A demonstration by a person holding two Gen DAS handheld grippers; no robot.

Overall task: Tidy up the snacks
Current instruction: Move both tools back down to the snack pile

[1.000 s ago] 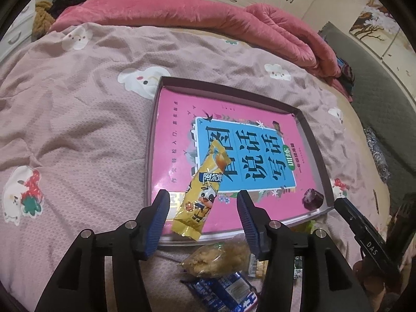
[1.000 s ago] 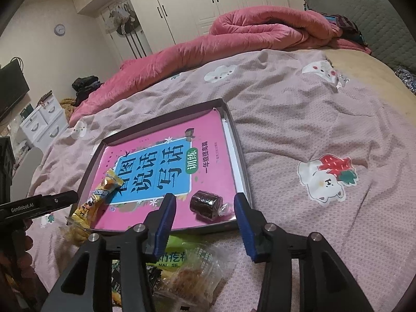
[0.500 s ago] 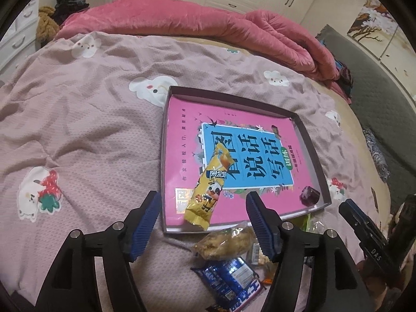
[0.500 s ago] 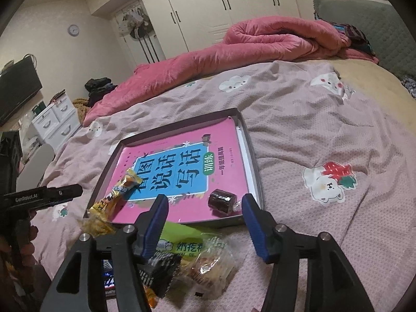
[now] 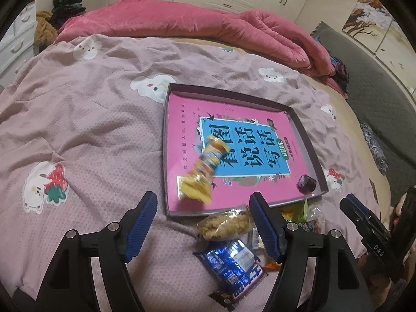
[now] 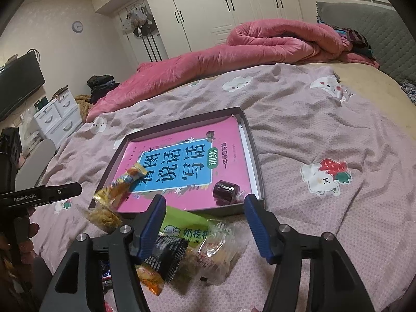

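Note:
A dark shallow tray [image 5: 167, 130] [image 6: 257, 171] lined with a pink book lies on the bed. In it lie a yellow snack stick [image 5: 204, 170] [image 6: 121, 184] and a dark purple wrapped candy [image 5: 306, 184] [image 6: 225, 192]. A pile of loose snacks sits in front of the tray: a clear pack of golden crisps [image 5: 225, 225] [image 6: 104, 215], a blue wrapper [image 5: 231, 265], a green pack [image 6: 186, 225], a black pack [image 6: 166, 257]. My left gripper [image 5: 204, 227] is open and empty, short of the tray. My right gripper [image 6: 205, 227] is open and empty above the pile.
The mauve bedspread [image 5: 85, 143] with bear prints covers the bed. A rolled pink duvet [image 5: 208, 28] [image 6: 260, 44] lies at the far side. White drawers [image 6: 57, 119] and a television [image 6: 18, 88] stand left of the bed. Wardrobes [image 6: 221, 5] line the back wall.
Both grippers have drawn back and up from the tray, empty. The yellow snack stick has shifted and now looks blurred in the left wrist view. More of the snack pile shows.

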